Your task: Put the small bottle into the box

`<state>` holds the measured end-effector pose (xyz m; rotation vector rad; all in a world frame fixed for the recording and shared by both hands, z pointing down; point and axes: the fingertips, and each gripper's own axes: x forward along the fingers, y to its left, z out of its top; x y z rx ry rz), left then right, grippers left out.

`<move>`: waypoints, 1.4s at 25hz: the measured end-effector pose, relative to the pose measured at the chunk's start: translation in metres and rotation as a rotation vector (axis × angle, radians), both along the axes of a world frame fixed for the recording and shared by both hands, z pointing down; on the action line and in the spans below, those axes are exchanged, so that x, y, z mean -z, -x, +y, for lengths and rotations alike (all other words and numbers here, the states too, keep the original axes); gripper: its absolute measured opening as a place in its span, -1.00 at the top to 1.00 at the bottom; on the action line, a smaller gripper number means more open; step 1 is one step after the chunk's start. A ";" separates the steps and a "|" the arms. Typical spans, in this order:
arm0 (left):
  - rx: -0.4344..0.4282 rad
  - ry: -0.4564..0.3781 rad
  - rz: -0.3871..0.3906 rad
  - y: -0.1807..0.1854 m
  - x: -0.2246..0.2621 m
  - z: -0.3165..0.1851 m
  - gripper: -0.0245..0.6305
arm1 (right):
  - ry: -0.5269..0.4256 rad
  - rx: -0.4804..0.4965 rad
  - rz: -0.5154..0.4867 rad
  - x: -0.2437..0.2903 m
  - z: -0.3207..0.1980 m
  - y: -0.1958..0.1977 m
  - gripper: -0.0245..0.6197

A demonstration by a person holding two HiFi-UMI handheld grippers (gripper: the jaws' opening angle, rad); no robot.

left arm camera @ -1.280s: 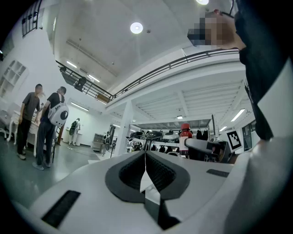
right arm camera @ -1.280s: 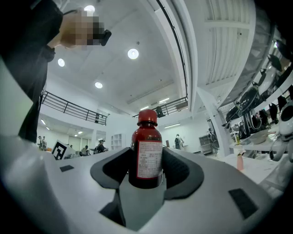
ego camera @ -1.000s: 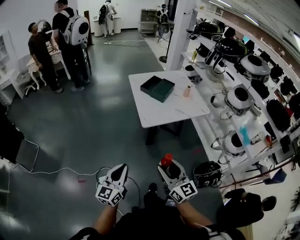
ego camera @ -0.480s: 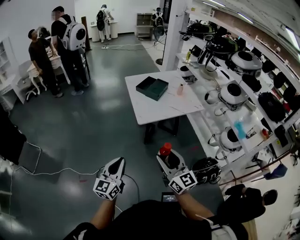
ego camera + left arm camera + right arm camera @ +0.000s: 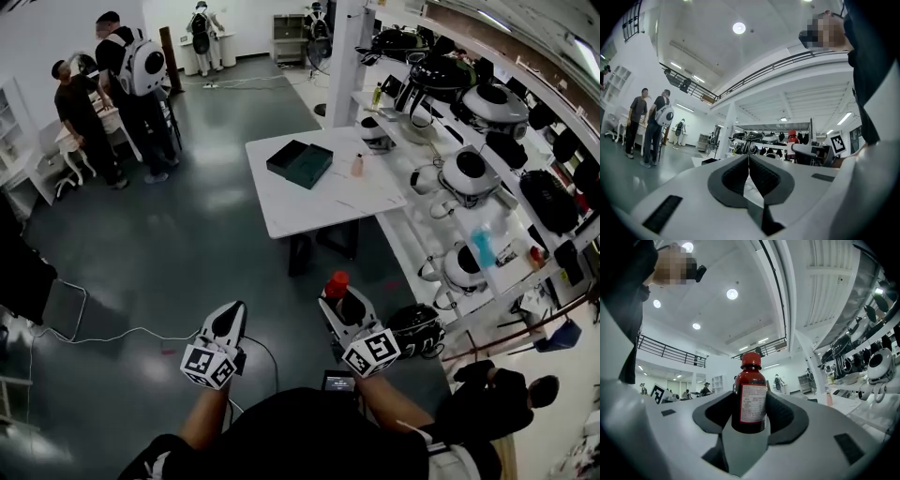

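1. Red at the cap and dark red in the body, the small bottle (image 5: pixel 751 404) stands upright in your right claw (image 5: pixel 338 298). The jaws are closed on its lower half from both sides, and a white label faces that claw's camera.
2. In the head view, your right claw sits low in the frame, close to your body. The bottle's red cap pokes up past its tip.
3. Your left claw (image 5: pixel 749 161) carries nothing, and its jaws are pressed together with no gap between the dark pads. In the head view it sits to the left of the right claw, apart from it and at about the same height.
4. You can see the box (image 5: pixel 300 162), dark green, lying on the white table (image 5: pixel 319 211). It is well ahead of both claws, across a stretch of dark floor (image 5: pixel 187 253).
5. A small pinkish thing (image 5: pixel 357 166) stands on the table just to the right of the box. It may be another bottle, but it is too small to tell.
6. Two people (image 5: pixel 112 84) stand at the far left, one wearing a white backpack.
7. Shelves (image 5: pixel 469 187) along your right hold rounded black and white gear.
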<state>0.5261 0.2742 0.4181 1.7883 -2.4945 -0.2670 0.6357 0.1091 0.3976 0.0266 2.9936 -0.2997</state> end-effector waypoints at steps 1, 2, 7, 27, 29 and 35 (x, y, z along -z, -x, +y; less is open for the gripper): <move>0.004 -0.001 0.005 0.000 0.001 -0.002 0.87 | -0.003 0.009 -0.007 0.001 -0.003 0.001 0.20; 0.008 -0.003 0.008 0.000 0.002 -0.006 0.87 | -0.006 0.018 -0.010 0.002 -0.006 0.002 0.20; 0.022 -0.012 -0.005 -0.002 0.011 -0.022 0.87 | -0.007 0.055 -0.003 0.003 -0.023 0.004 0.20; 0.061 -0.015 0.032 0.118 -0.011 -0.067 0.87 | 0.044 0.094 0.015 -0.014 -0.083 0.132 0.20; 0.045 -0.015 0.012 0.145 -0.006 -0.075 0.87 | 0.048 0.087 0.011 -0.012 -0.090 0.159 0.20; 0.013 -0.025 -0.033 0.231 0.009 -0.097 0.87 | 0.041 0.052 -0.007 -0.003 -0.110 0.246 0.20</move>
